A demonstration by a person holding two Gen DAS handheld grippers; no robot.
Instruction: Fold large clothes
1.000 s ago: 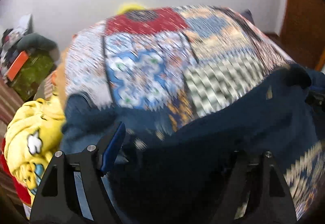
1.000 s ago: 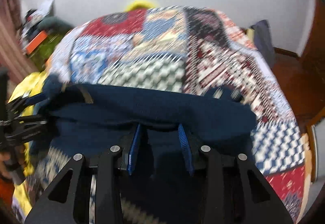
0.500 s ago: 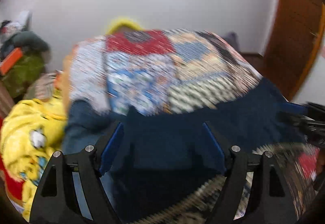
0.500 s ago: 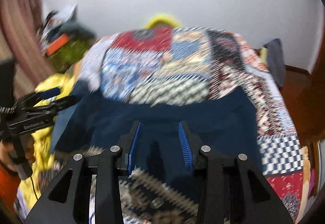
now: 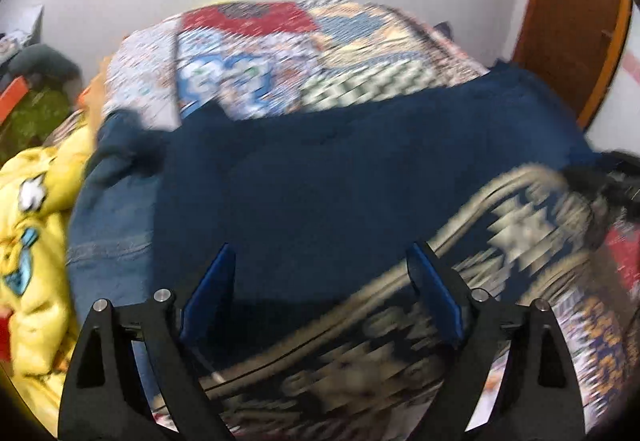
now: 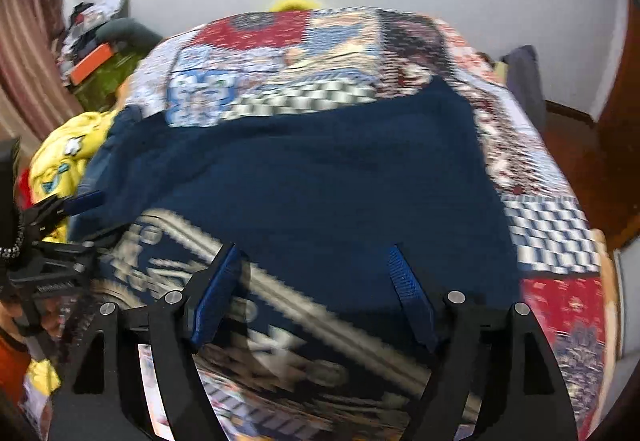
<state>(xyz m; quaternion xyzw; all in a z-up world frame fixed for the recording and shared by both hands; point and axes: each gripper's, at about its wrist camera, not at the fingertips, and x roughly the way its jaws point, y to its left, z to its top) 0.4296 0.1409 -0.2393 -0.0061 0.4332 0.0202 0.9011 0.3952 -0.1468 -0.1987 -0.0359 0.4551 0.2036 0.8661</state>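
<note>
Navy garment (image 5: 340, 169) has been released and laid flat beyond the fingers, both the left gripper (image 5: 320, 293) and right gripper (image 6: 316, 297) now spread wide and empty, so another fold can be started.

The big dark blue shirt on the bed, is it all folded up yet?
Not yet. The dark blue garment lies spread flat on the patchwork quilt, so laying it out looks done. Both the left gripper and right gripper are open above it, holding nothing. All the folds are still left, and the yellow cartoon garment waits crumpled.
</note>
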